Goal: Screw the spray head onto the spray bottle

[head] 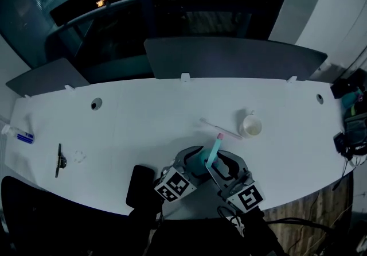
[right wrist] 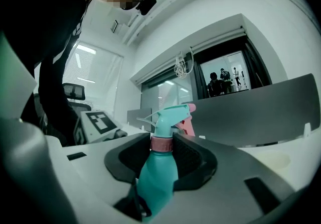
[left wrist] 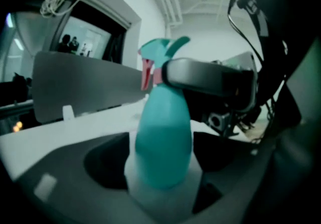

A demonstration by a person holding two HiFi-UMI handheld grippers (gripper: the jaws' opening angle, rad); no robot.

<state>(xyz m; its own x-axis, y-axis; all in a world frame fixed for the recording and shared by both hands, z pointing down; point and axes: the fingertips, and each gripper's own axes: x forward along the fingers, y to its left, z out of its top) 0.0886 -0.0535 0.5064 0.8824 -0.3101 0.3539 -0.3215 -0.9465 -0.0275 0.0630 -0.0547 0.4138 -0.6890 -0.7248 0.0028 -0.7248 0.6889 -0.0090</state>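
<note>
A teal spray bottle (head: 200,164) is held over the table's front edge between both grippers. In the left gripper view its body (left wrist: 163,142) fills the gap of my left gripper (left wrist: 160,170), which is shut on it. The teal spray head (right wrist: 169,114), with a pink nozzle and trigger, sits on the bottle's neck above a pink collar (right wrist: 161,143). My right gripper (right wrist: 161,151) is shut on that collar, a ribbed pad on each side. In the head view the left gripper (head: 194,161) and right gripper (head: 222,163) meet around the bottle, and the spray head (head: 216,146) points away from me.
A white cup (head: 250,126) and a thin tube (head: 220,128) lie just beyond the grippers. A black flat object (head: 139,185) rests at the front edge to the left. Further left are a black tool (head: 59,160) and a small blue-and-white item (head: 22,136). Grey dividers (head: 229,57) line the table's back.
</note>
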